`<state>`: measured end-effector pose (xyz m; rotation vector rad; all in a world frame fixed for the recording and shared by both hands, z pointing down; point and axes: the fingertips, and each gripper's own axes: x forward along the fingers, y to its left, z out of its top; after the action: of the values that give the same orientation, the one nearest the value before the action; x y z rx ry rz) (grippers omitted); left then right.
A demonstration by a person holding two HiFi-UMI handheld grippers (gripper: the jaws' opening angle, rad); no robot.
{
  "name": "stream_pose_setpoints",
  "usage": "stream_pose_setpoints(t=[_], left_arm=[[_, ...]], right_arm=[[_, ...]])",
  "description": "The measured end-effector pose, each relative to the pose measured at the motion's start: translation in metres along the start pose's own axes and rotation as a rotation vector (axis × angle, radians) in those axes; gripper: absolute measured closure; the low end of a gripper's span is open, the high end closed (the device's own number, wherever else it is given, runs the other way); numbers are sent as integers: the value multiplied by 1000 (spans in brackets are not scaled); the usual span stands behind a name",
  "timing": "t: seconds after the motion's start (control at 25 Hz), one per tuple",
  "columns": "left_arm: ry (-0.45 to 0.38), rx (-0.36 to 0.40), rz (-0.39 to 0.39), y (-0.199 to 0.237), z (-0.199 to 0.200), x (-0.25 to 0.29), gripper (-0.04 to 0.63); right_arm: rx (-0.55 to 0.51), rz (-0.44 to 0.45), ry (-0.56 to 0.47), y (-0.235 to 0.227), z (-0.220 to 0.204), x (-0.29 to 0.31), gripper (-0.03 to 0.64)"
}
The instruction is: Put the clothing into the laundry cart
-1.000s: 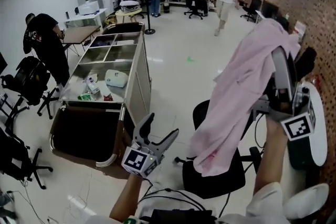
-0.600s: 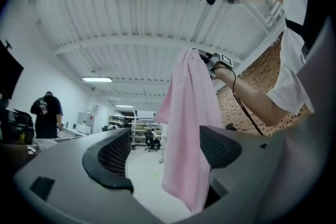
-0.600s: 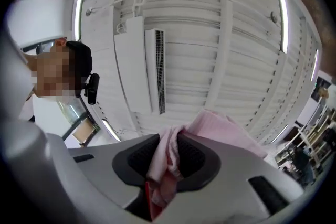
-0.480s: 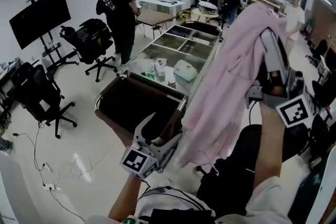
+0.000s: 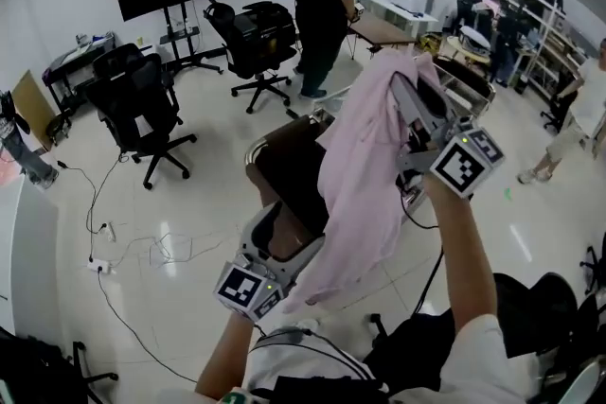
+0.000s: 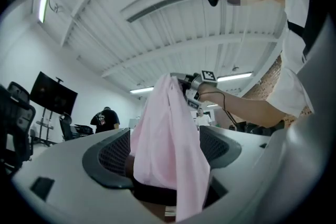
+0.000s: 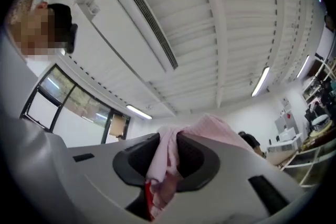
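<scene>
Pink garment [image 5: 365, 175] carried across to laundry cart [image 5: 282, 170], hanging beside its bin

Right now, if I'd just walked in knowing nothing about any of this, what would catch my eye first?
A big pink garment hangs in the middle of the head view, pinched at its top by the raised right hand-held gripper. Its lower end drapes between the open jaws of the left hand-held gripper. Just beyond it stands the dark laundry cart with its metal rim.
</scene>
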<state>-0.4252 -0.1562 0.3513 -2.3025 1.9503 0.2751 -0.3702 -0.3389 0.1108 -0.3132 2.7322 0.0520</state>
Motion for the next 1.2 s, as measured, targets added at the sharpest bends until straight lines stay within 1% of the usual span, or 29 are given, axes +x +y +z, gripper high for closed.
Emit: stream_pose_setpoints(t=[0.08, 0.12, 0.16, 0.2, 0.28, 0.4, 0.56, 0.64, 0.72, 0.76, 0.84, 0.96, 1.08, 1.2], left_arm=[[8, -9, 31, 15, -5, -8, 199], [10, -13, 42, 20, -5, -11, 199], [11, -16, 48, 24, -6, -13, 199], [11, -17, 52, 27, -6, -15, 199], [13, -15, 48, 30, -9, -15, 199], [22, -16, 25, 28, -16, -9, 199], [36, -33, -43, 8, -22, 12, 199], [41, -38, -86, -8, -27, 28, 199], [45, -45, -140, -29, -33, 47, 199], [48, -50, -177, -43, -36, 58, 199], [53, -56, -263, -74, -43, 82, 199], [53, -54, -375, -120, -53, 113, 202], [52, -72, -478, -170, -61, 134, 202], [50, -90, -608, -226, -68, 148, 204]], right_arm=[[6, -59, 220, -14, -79, 15, 510], [9, -86, 337, -22, -119, 18, 400], [20, -101, 430, -27, -153, 17, 209], [35, -108, 486, -30, -178, 13, 155], [59, -114, 518, -32, -200, 2, 155], [67, -116, 504, -33, -203, -15, 155], [52, -137, 434, -38, -181, -50, 156], [15, -152, 371, -43, -165, -74, 156], [-43, -189, 314, -49, -145, -109, 156], [-82, -220, 293, -53, -134, -130, 156], [-165, -312, 262, -66, -116, -180, 156], [-267, -456, 256, -79, -94, -252, 156], [-322, -600, 257, -82, -73, -324, 156], [-348, -774, 254, -74, -54, -405, 156]])
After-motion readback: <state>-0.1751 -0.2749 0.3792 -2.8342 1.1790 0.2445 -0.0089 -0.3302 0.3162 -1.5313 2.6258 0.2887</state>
